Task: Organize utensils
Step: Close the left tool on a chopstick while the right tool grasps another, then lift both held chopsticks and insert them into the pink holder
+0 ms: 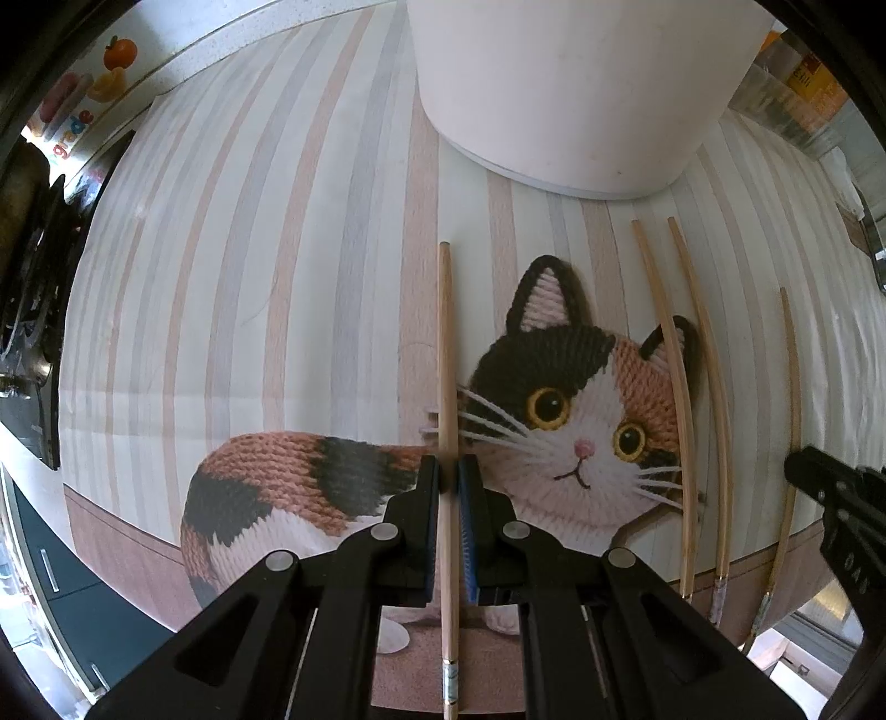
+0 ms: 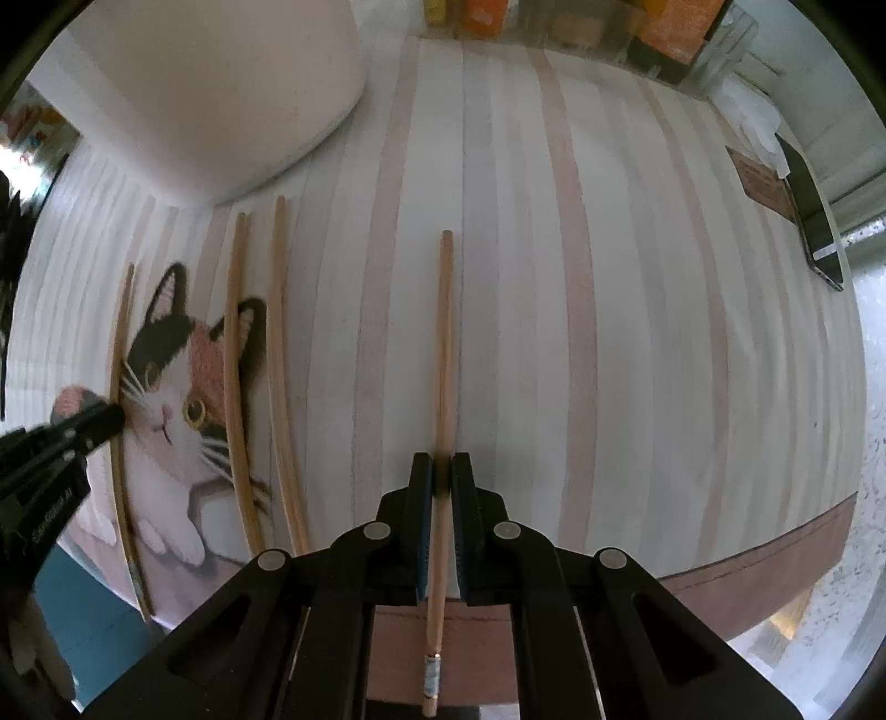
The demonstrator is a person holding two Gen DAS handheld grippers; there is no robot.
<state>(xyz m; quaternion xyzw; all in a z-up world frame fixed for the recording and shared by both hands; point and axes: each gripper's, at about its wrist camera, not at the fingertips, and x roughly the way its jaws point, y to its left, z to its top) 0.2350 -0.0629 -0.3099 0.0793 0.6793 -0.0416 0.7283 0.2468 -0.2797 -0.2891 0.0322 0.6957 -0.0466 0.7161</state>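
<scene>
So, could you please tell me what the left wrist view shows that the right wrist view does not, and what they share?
Only the left wrist view shows the printed cat's striped tail and the fruit-printed packaging. Only the right wrist view shows the dark flat object at the mat's far right edge and the orange packages. Both show the white container, four chopsticks, the cat's face, and each gripper closed on one chopstick: the left gripper and the right gripper.

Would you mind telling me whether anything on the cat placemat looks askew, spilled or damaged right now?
Nothing stands out. Four chopsticks lie roughly parallel on the cat placemat; the left gripper closes around one, the right gripper around another, and two lie between them. No spill or breakage shows.
</scene>
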